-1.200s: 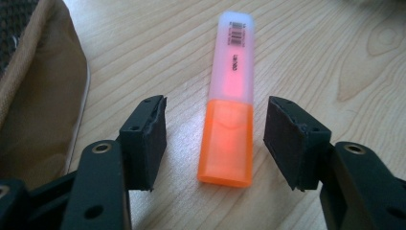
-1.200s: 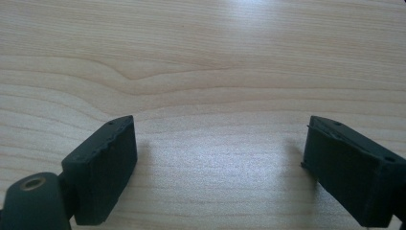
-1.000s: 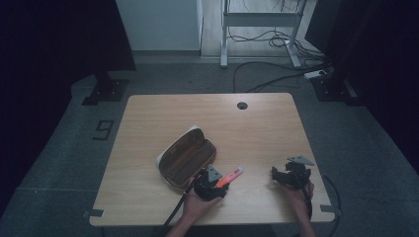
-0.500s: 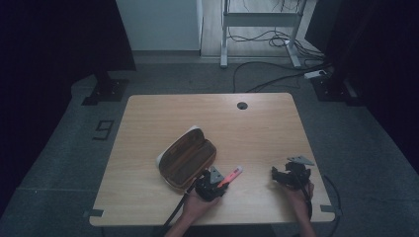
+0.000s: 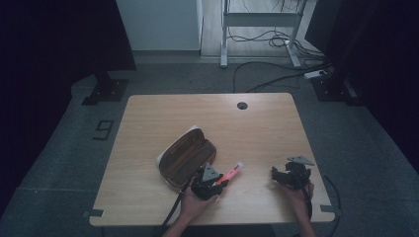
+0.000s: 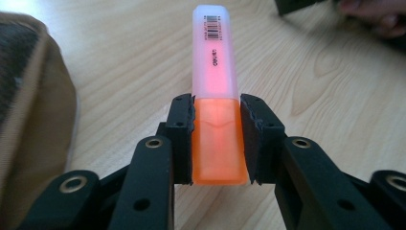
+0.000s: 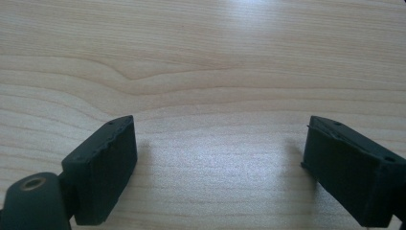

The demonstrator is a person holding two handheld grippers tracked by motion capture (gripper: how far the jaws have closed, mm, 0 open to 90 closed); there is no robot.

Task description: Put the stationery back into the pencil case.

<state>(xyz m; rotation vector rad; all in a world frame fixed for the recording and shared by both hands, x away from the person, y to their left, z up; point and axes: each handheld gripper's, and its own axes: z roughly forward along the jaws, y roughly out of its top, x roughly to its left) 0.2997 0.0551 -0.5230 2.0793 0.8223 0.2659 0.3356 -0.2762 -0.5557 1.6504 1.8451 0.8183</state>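
Little moved since prev frame | your left hand-held gripper (image 6: 216, 143) clamps highlighter (image 6: 215, 96) at orange body, over worktop (image 5: 257, 128) beside case (image 5: 185, 155) | right hand-held gripper (image 7: 218, 167) wide open, empty | prob. light, rigid, slick plastic; grip mid-body.

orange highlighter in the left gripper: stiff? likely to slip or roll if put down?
The orange plastic highlighter with the translucent cap looks rigid: it juts straight beyond the left gripper without sagging. Its smooth plastic may slip, since only the orange end is clamped. Its flat, broad faces suggest it would rest on the wooden table rather than roll.
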